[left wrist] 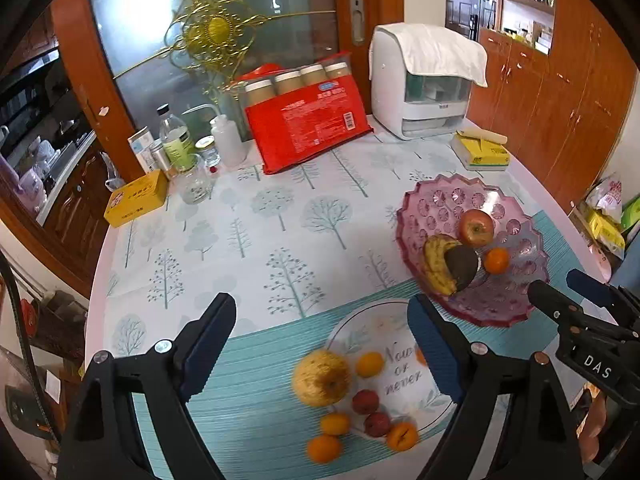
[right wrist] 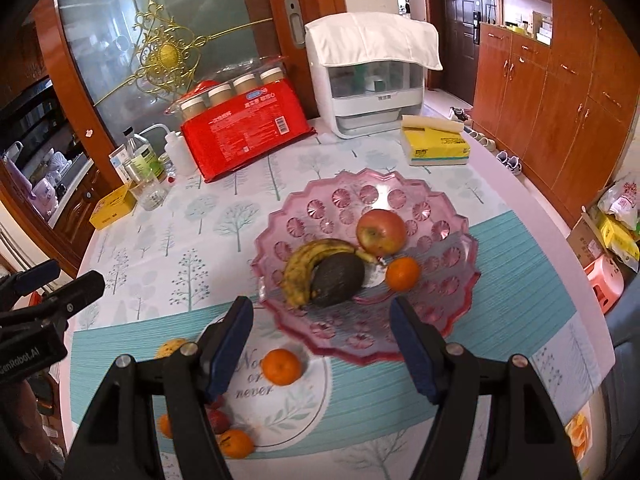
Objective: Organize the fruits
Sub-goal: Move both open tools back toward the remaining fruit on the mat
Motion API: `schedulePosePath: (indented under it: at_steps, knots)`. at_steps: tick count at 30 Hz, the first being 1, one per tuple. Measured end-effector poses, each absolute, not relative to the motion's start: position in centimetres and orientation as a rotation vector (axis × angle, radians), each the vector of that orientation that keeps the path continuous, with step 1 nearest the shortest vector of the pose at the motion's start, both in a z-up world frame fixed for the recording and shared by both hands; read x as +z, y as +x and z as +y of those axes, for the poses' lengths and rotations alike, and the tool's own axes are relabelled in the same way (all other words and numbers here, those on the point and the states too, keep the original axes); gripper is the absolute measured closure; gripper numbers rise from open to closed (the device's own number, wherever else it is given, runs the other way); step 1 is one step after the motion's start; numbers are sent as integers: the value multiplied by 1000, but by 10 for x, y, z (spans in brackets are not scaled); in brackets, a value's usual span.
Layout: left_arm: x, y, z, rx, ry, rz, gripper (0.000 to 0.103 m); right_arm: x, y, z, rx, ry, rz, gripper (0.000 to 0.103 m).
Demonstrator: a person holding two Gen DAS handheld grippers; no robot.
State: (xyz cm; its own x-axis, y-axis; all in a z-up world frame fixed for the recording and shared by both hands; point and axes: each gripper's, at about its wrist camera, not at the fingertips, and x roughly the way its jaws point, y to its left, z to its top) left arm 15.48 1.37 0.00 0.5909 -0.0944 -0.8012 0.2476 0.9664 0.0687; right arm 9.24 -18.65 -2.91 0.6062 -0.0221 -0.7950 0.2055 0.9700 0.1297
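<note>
Left gripper (left wrist: 322, 344) spread wide, empty, above loose fruit: pale yellow round apple (left wrist: 322, 378), small oranges (left wrist: 369, 364), red plums (left wrist: 365, 401) lying on the round printed placemat (left wrist: 404, 368). Right gripper (right wrist: 320, 346) also apart, pinching nothing, over the near rim of the scalloped pink glass bowl (right wrist: 440, 300) holding red apple (right wrist: 381, 231), spotted banana (right wrist: 308, 266), dark avocado (right wrist: 338, 280), one tangerine (right wrist: 403, 273)

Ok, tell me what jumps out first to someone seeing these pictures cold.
The scalloped pink glass bowl on the right of the table grabs the eye, holding a red apple, a banana, a dark avocado and an orange. In front of it, loose oranges, small red fruits and a yellow apple lie scattered on the round "Now or never" mat. Behind stands a big red package.
</note>
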Motion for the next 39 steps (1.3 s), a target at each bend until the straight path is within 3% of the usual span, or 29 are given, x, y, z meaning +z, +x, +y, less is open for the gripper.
schedulePosePath:
  at_steps: [17,39]
  knots:
    - [-61,145,83,-270,157,1053,16,-63,76,-132,-176,237,1021,32]
    - [-173,178,48,-421,178,1270,16,-151,78,-132,-237,329,1189,32]
